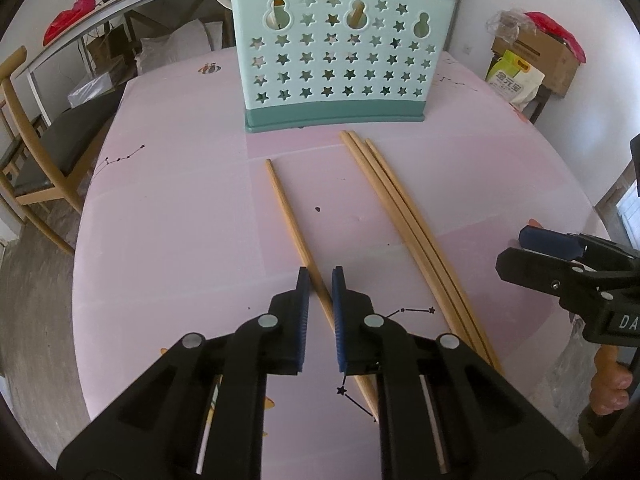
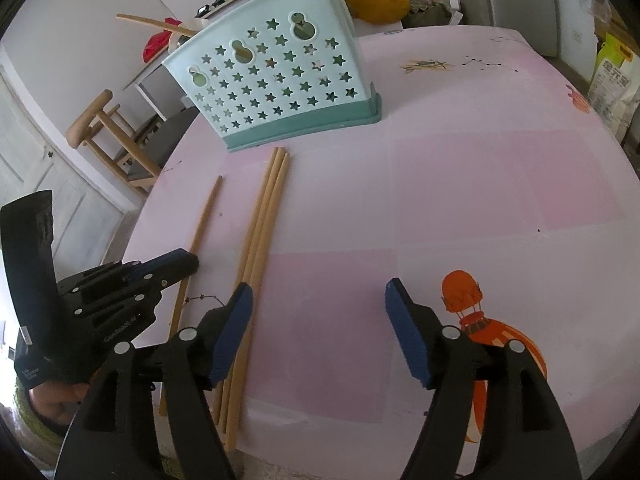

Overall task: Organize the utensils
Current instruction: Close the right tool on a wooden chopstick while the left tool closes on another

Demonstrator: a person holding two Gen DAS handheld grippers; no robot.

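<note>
wooden chair [image 1: 28,152], white walls

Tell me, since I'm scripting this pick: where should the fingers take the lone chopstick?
Take the lone chopstick on its near, thicker end, from above, fingers either side of the shaft. It lies flat on the table, apart from the three chopsticks, leaving room both sides.
</note>
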